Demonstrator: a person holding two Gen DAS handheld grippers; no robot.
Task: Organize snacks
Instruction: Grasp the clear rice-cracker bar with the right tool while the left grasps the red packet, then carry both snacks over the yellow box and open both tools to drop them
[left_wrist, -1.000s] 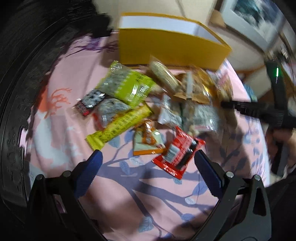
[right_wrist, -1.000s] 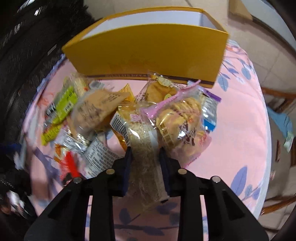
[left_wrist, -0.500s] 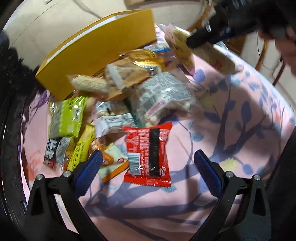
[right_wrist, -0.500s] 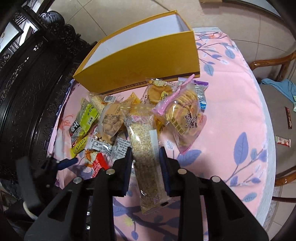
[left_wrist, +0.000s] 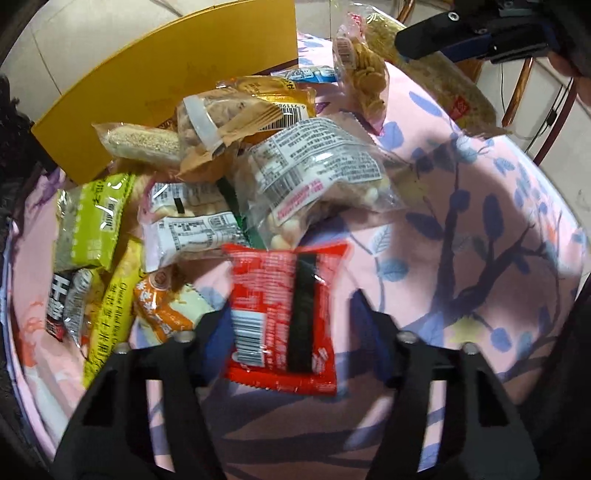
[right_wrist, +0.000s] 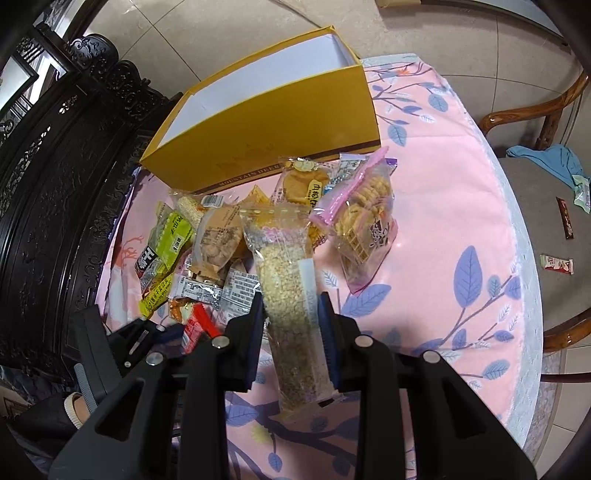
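Note:
A pile of snack packets lies on the pink floral tablecloth (right_wrist: 461, 229) in front of an open yellow box (right_wrist: 280, 122). My right gripper (right_wrist: 291, 314) is shut on a long clear packet of puffed-grain bar (right_wrist: 286, 295) and holds it above the table. My left gripper (left_wrist: 284, 325) has its jaws close around a red snack packet (left_wrist: 284, 317) that lies at the near edge of the pile; the fingers look blurred. The right gripper and its grain packet (left_wrist: 447, 88) also show at the top right of the left wrist view.
Dark carved furniture (right_wrist: 55, 155) stands along the left of the table. A wooden chair (right_wrist: 535, 122) with a blue cloth and small packets is at the right. A pink-topped cracker bag (right_wrist: 365, 218) and a green packet (left_wrist: 92, 221) lie in the pile.
My right gripper has lifted the grain packet higher above the table. My left gripper has moved in on the red packet and its jaws have narrowed around it.

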